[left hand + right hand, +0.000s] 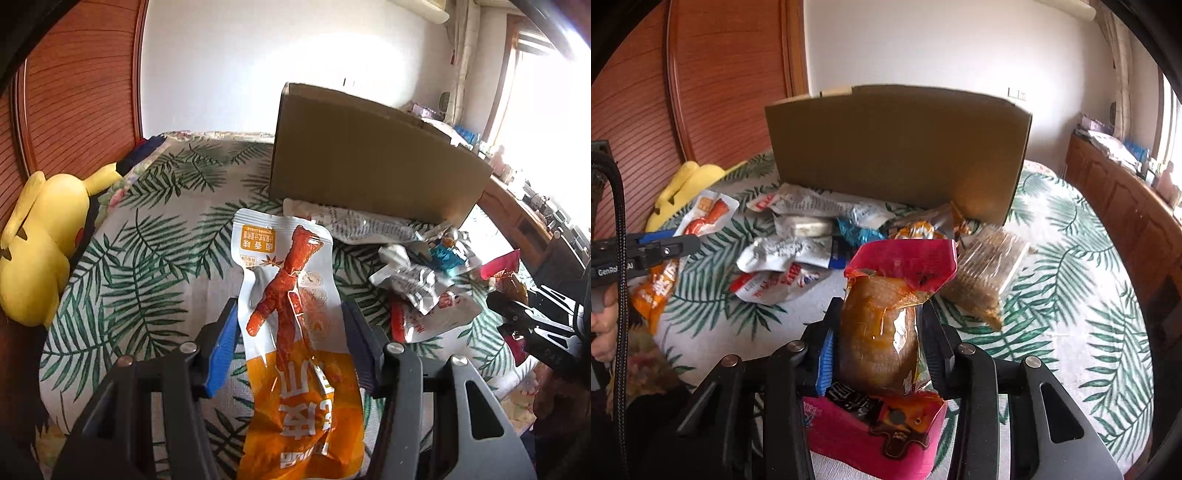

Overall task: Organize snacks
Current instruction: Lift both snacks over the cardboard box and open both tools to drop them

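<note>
My left gripper (290, 321) is shut on an orange-and-white chicken-foot snack packet (291, 332), held above the leaf-print bed. My right gripper (879, 317) is shut on a pink packet with a brown snack (882, 332), also lifted. An open cardboard box (369, 162) stands upright at the far side of the bed; it also shows in the right wrist view (897, 147). A heap of loose snack packets (798, 243) lies in front of it, among them silver ones (417, 280) and a clear cracker pack (990, 266). The left gripper (646, 251) shows at the right view's left edge.
A yellow plush toy (40, 240) lies at the bed's left edge by the wooden headboard (74, 92). A wooden cabinet (1115, 192) with clutter runs along the right wall under a bright window. The leaf-print sheet (1071, 277) covers the bed.
</note>
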`<move>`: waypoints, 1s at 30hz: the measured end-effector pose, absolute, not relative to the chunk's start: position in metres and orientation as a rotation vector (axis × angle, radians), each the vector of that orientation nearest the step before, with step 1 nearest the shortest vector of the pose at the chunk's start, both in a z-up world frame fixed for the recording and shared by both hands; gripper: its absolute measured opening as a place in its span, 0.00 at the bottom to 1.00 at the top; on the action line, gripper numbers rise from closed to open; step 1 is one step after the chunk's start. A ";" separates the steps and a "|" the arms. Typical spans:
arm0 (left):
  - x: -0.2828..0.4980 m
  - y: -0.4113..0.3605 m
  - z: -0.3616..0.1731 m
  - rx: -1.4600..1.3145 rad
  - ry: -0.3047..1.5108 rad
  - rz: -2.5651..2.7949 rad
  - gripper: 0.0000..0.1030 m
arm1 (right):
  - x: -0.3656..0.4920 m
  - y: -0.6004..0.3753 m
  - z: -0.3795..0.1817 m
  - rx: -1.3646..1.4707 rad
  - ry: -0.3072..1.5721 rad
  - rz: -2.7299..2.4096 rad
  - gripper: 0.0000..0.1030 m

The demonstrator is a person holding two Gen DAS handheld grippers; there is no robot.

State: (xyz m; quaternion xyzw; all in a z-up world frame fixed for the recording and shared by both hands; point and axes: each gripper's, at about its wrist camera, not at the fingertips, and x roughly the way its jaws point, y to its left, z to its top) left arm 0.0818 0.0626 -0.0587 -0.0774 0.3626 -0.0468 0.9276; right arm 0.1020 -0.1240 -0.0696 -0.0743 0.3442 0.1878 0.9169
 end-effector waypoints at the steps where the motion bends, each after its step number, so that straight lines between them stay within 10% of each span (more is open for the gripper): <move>1: 0.081 0.063 -0.055 -0.159 0.737 -0.098 0.52 | 0.100 -0.126 -0.065 -0.148 0.700 0.389 0.39; 30: 0.105 0.020 0.009 -0.113 0.619 -0.226 0.53 | 0.113 -0.129 -0.026 -0.173 0.613 0.383 0.34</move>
